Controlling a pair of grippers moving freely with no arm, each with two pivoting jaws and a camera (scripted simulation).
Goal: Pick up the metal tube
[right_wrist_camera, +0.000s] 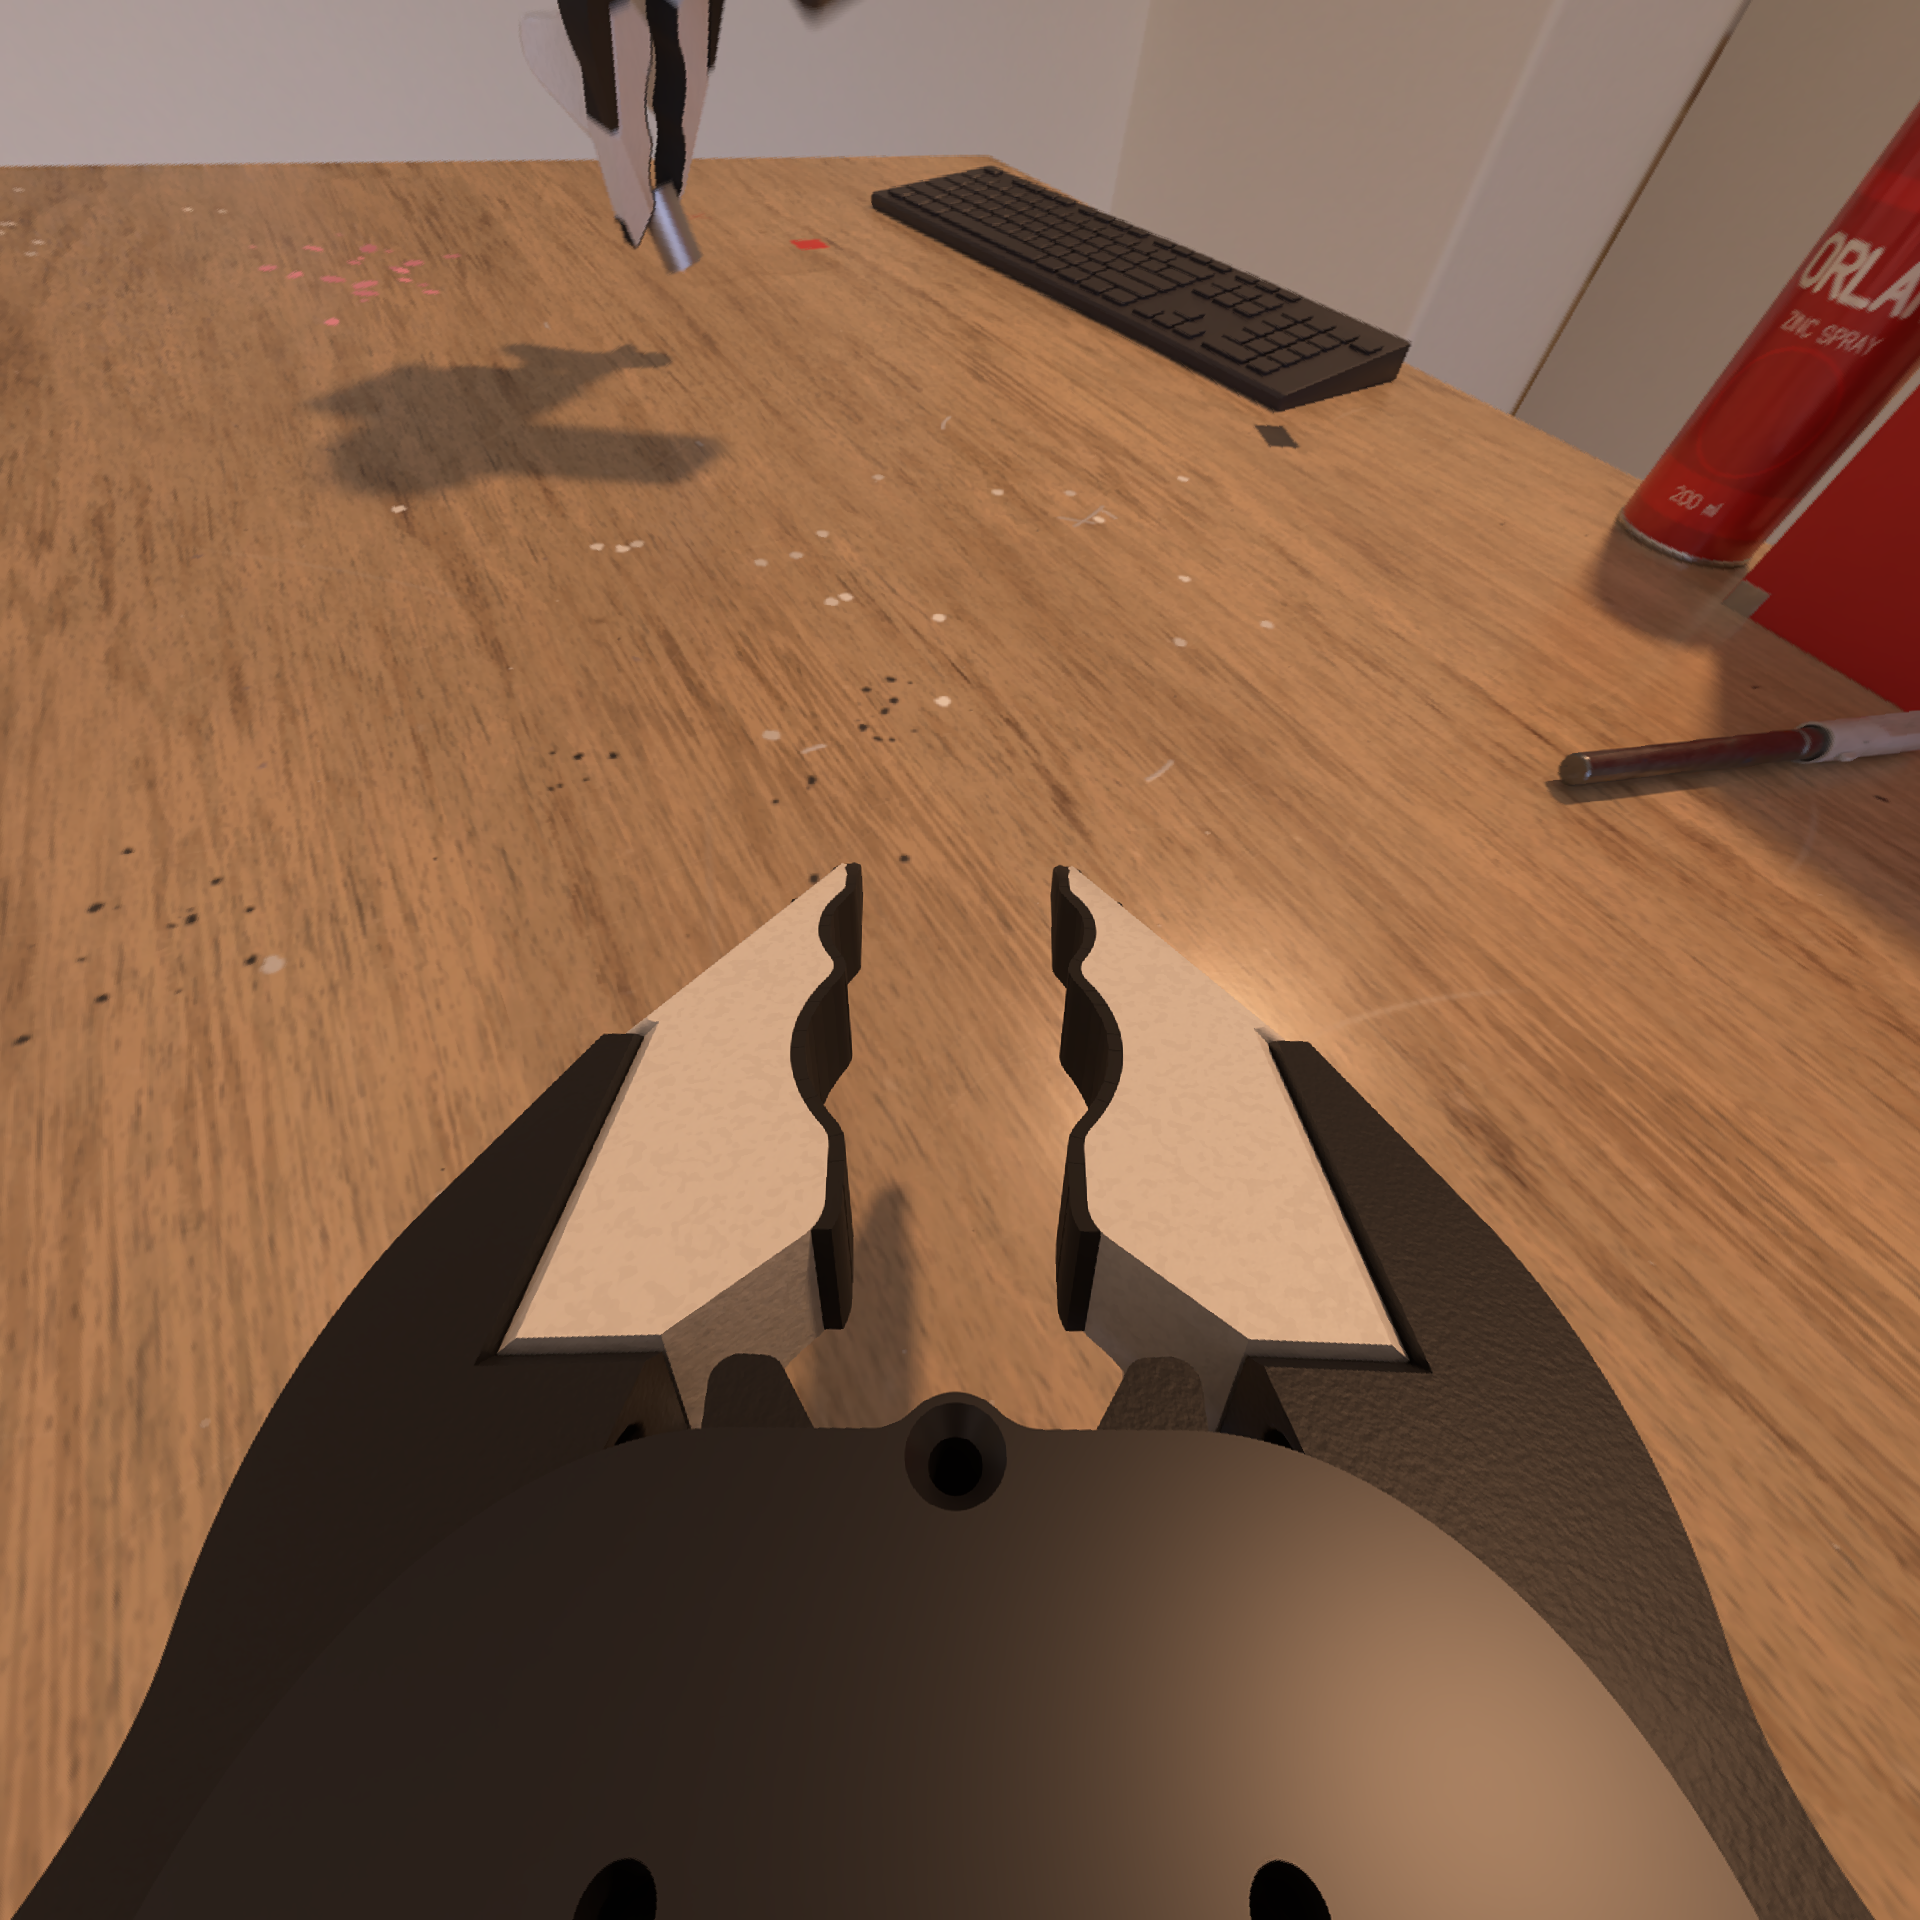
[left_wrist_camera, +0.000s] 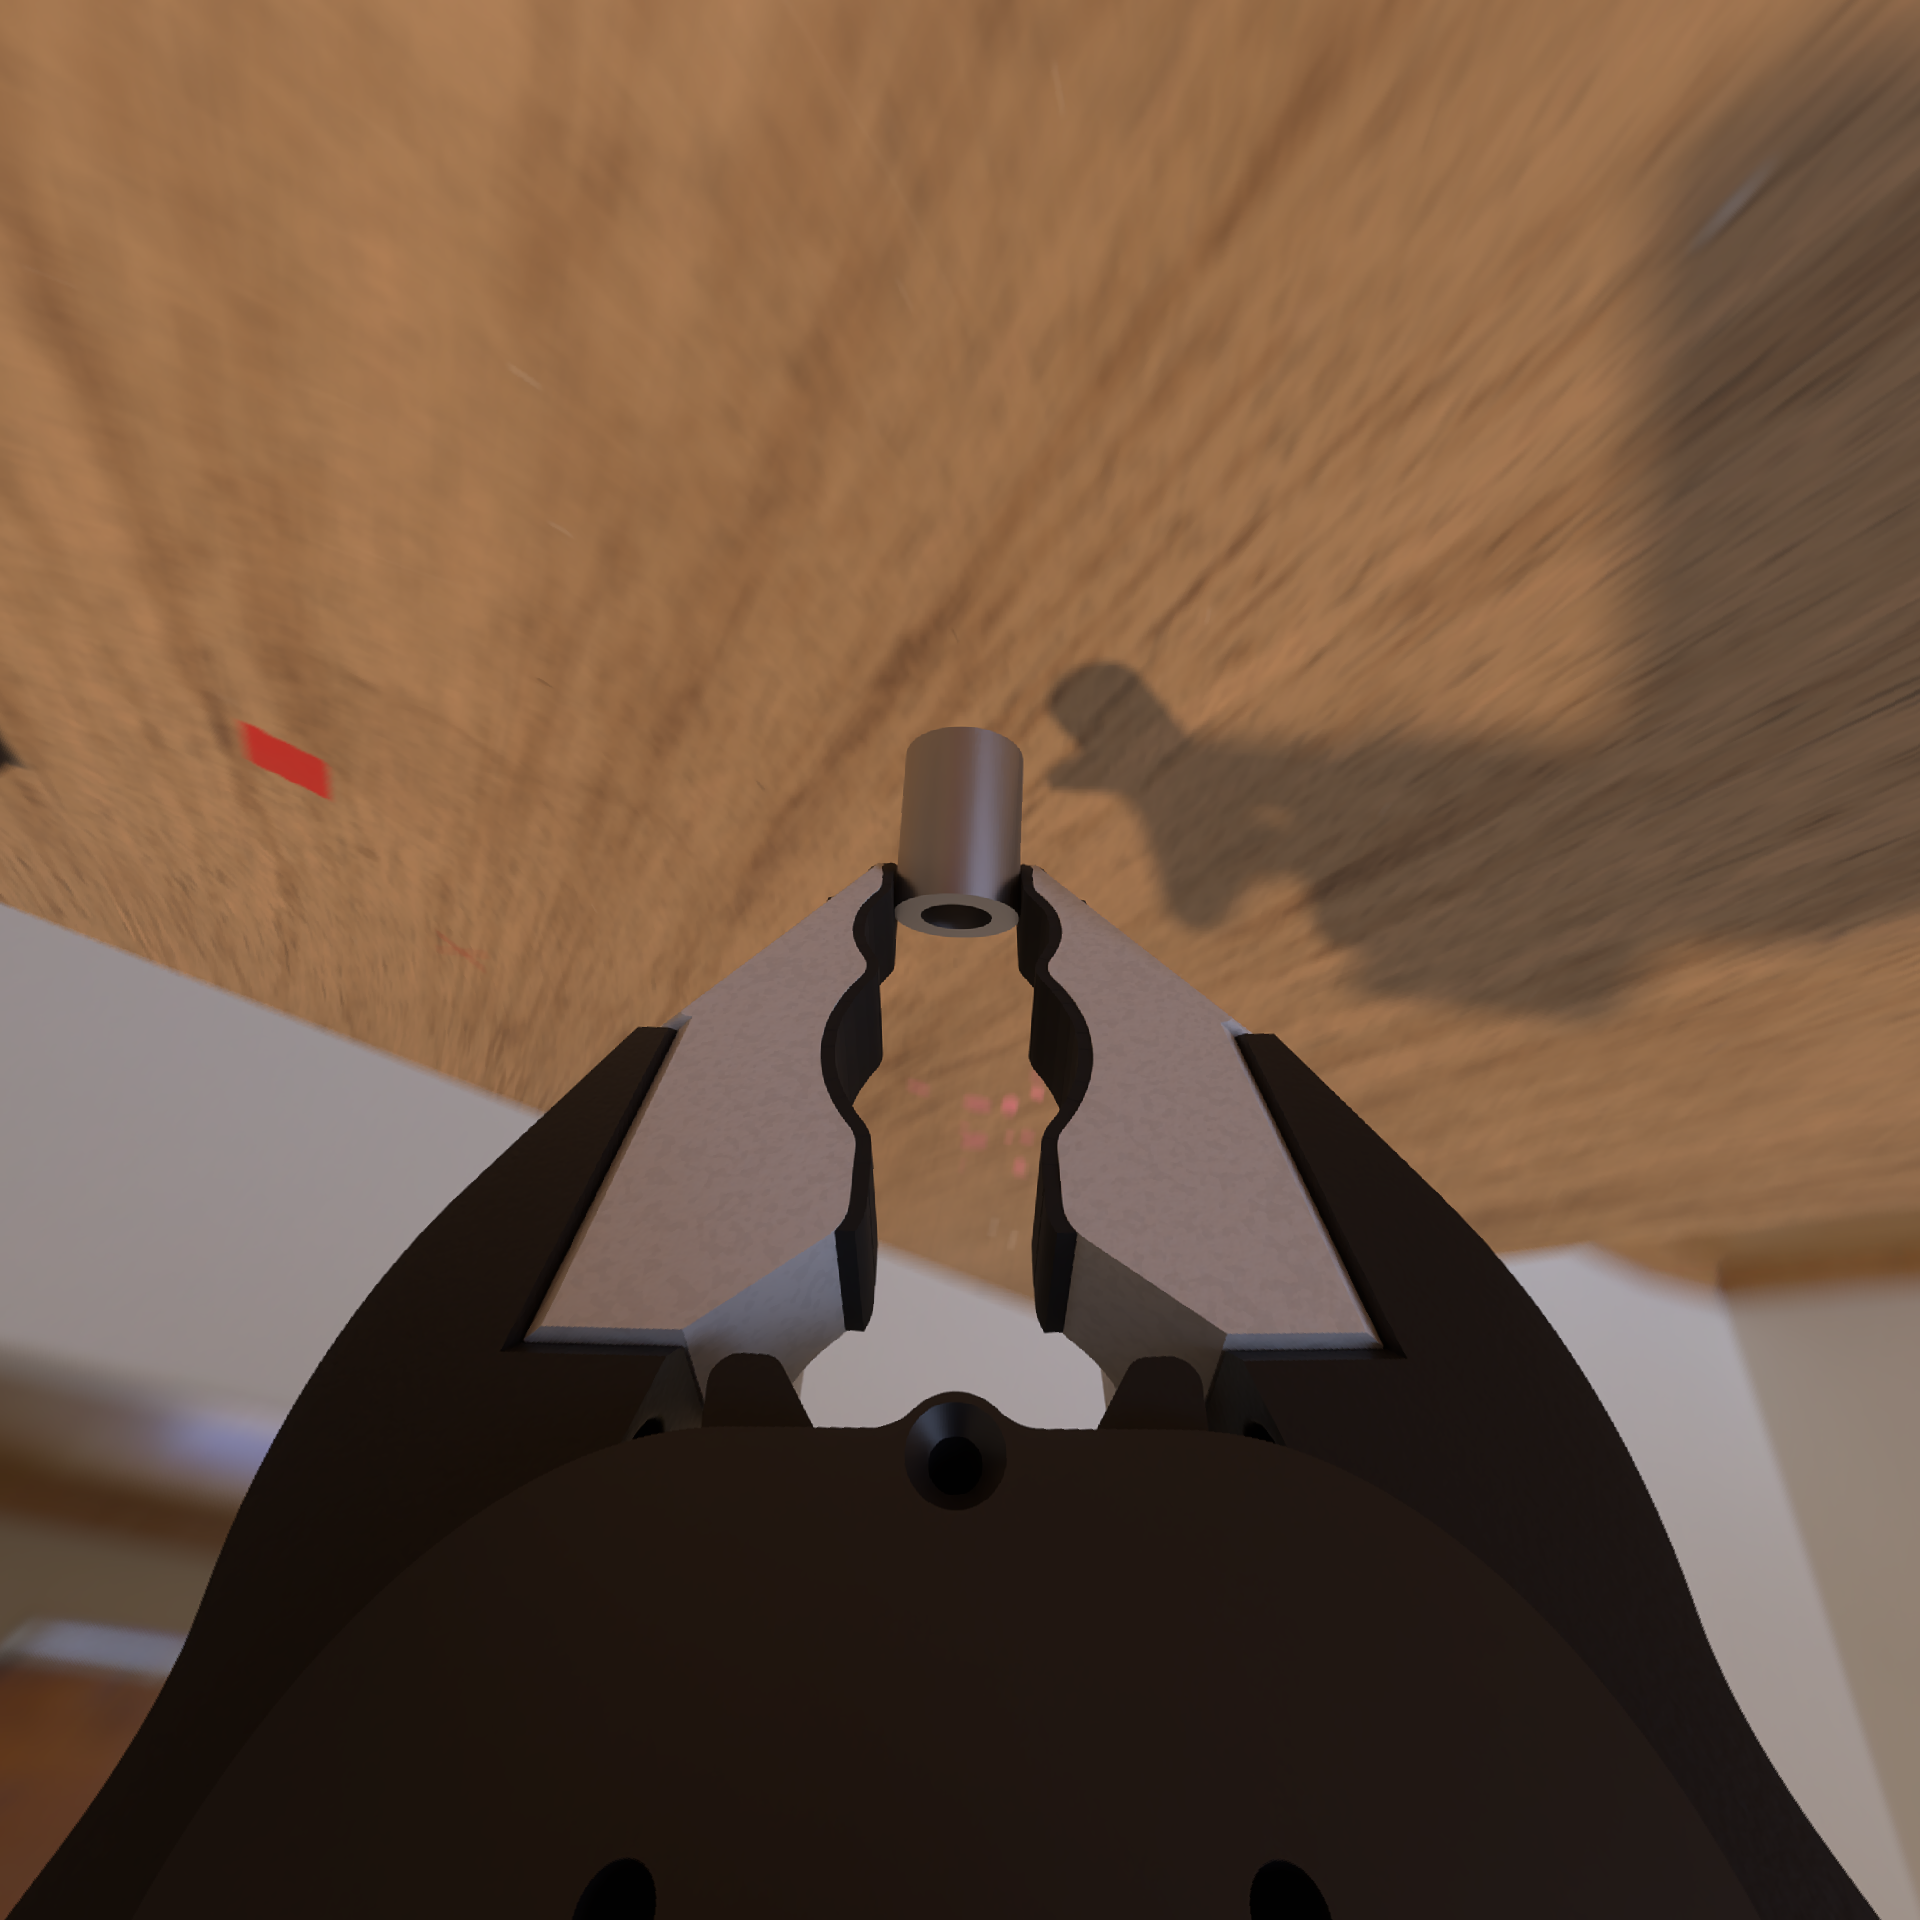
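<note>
While the left gripper [left_wrist_camera: 958,883] pinches the metal tube [left_wrist_camera: 960,816] at its fingertips near frame centre, clear of the wooden table [left_wrist_camera: 623,416], the tube's long axis runs forward past the tips. At the right edge of the right wrist view stands a red spray can [right_wrist_camera: 1787,353] bearing white lettering. Low in that view, the right gripper [right_wrist_camera: 956,883] has its jaws spread, holding nothing.

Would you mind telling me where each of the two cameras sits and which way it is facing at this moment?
Left wrist view: sits on the left gripper, looking along its fingers down at the wooden table; they clamp the metal tube at the tips.
Right wrist view: sits on the right gripper, low over the table, facing across it toward the keyboard; its fingers stand apart, holding nothing; a red spray can stands at right.
Shared: the table, the tube, the small red mark, and the left gripper, far off in the right view.
</note>
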